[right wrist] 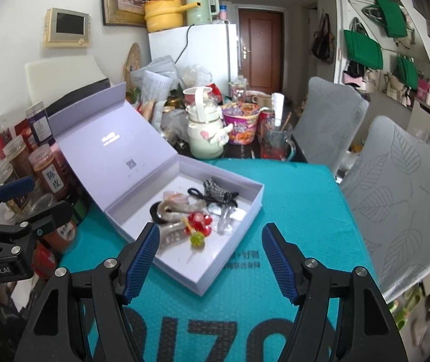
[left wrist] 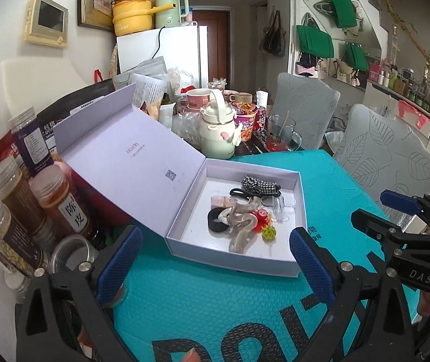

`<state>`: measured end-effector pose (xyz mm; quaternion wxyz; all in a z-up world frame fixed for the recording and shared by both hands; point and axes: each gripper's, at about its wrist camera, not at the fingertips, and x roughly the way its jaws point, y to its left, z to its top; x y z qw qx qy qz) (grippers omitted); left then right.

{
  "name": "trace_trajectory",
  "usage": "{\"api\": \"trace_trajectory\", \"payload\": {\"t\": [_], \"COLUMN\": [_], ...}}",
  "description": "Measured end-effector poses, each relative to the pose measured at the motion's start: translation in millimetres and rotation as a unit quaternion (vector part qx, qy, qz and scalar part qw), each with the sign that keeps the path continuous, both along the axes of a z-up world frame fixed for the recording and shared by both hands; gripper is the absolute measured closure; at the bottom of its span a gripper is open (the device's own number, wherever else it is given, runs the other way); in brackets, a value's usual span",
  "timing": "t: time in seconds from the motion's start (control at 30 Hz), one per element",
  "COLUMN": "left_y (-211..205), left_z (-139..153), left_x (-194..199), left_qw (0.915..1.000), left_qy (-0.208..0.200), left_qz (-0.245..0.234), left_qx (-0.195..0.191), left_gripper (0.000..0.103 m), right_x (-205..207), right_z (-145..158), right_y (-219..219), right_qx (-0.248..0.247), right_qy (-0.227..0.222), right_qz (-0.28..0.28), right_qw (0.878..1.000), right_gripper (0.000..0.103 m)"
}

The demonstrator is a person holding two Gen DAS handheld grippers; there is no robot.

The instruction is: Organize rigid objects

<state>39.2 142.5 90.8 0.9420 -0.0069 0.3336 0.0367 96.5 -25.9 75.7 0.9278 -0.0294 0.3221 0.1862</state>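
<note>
Lilac gift box (left wrist: 293, 259) open on teal mat (left wrist: 215, 307), hair clips and ties (left wrist: 245, 214) heaped inside. Left gripper (left wrist: 215, 265), right gripper (right wrist: 211, 259): jaws wide, empty. Risk: snagging tangled pieces, tipping box, nudging jars (left wrist: 61, 205) at left.

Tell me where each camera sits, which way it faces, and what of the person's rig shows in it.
Left wrist: on the left gripper, looking forward and down at the open box on the teal mat; its own open blue fingers show, plus the right gripper at right.
Right wrist: on the right gripper, facing the same box from further right; own fingers open, left gripper at left edge.
Shared: box, mat, kettle.
</note>
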Motion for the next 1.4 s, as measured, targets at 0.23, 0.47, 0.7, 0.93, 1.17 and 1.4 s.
{"api": "trace_trajectory", "payload": {"t": [0.23, 0.47, 0.7, 0.93, 1.17, 1.4], "left_y": [-2, -1, -2, -1, 4, 5], "left_z": [-11, -21, -26, -24, -24, -25], "left_x": [-7, -10, -10, -10, -10, -8], "left_qw": [1.0000, 0.9998, 0.9996, 0.9996, 0.9995, 0.9995], "left_qy": [0.007, 0.018, 0.027, 0.026, 0.028, 0.029], "left_qz": [0.000, 0.007, 0.003, 0.007, 0.011, 0.012], "left_qx": [-0.007, -0.004, -0.010, -0.008, -0.003, 0.002], "left_gripper": [0.003, 0.003, 0.003, 0.003, 0.003, 0.003], "right_x": [-16, -21, -21, -20, -20, -20], "right_z": [-14, -17, -17, -18, -20, -20], "right_y": [1, 0, 0, 0, 3, 3], "right_qx": [-0.003, -0.008, -0.013, -0.016, -0.022, -0.023], "right_qy": [0.013, 0.015, 0.016, 0.021, 0.028, 0.026], "right_qz": [0.003, 0.000, -0.002, -0.006, -0.003, -0.003], "right_qw": [1.000, 1.000, 1.000, 1.000, 0.999, 0.999], "right_gripper": [0.032, 0.032, 0.032, 0.032, 0.032, 0.032]}}
